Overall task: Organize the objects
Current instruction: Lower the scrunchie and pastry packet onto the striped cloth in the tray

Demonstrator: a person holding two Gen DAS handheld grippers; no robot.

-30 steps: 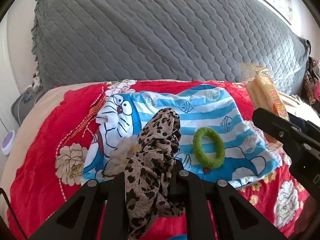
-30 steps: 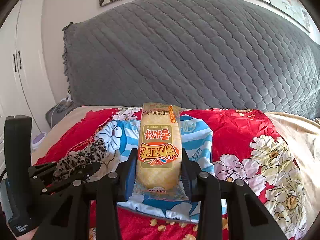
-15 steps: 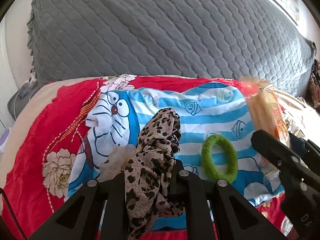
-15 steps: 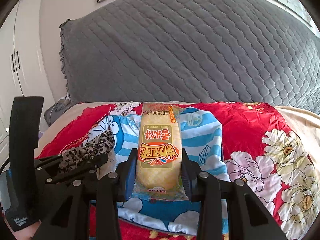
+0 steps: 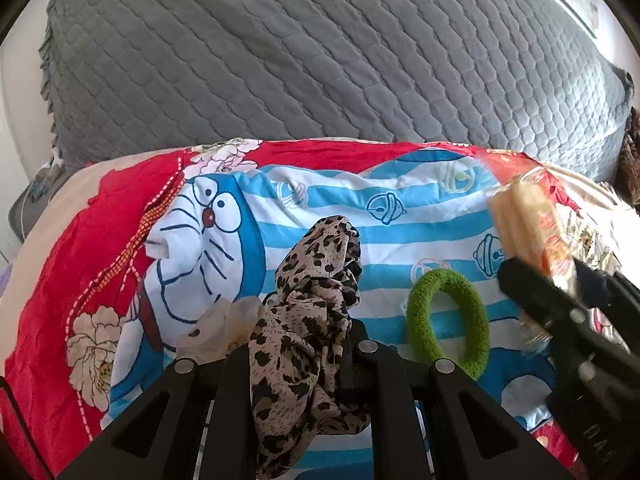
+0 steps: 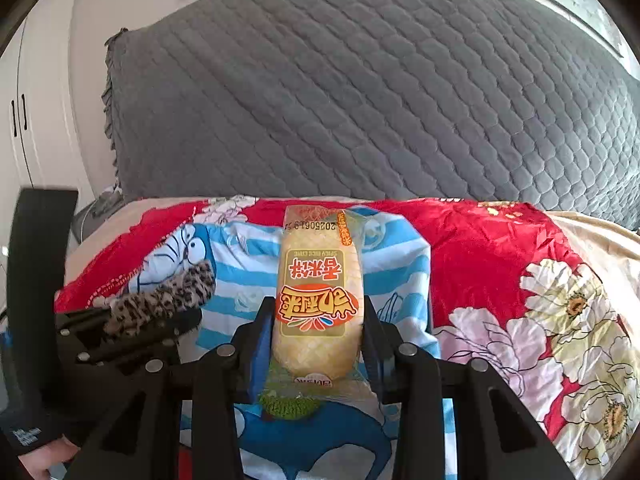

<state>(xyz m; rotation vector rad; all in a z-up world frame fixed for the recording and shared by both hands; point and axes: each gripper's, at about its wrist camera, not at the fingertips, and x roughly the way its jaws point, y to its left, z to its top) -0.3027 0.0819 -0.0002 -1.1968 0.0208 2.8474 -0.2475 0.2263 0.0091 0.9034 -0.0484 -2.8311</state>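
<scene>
My left gripper (image 5: 304, 340) is shut on a leopard-print scrunchie (image 5: 312, 304), held just above a blue striped Doraemon cloth (image 5: 320, 208). A green hair tie (image 5: 446, 320) lies on the cloth to its right, and a cream scrunchie (image 5: 224, 324) lies to its left. My right gripper (image 6: 318, 320) is shut on a yellow rice-cracker packet (image 6: 318, 288), held over the same cloth. The packet also shows in the left wrist view (image 5: 528, 224), at the right. The left gripper with the leopard scrunchie (image 6: 160, 304) shows at the left of the right wrist view.
The cloth lies on a red floral bedspread (image 6: 500, 264). A grey quilted headboard (image 5: 320, 60) rises behind the bed. White cupboard doors (image 6: 24, 120) stand at the far left. A bit of the green hair tie (image 6: 288, 406) shows under the packet.
Both grippers have moved forward and lower over the cartoon cloth, each still holding its object. The right gripper and packet have come closer to the green hair tie.
</scene>
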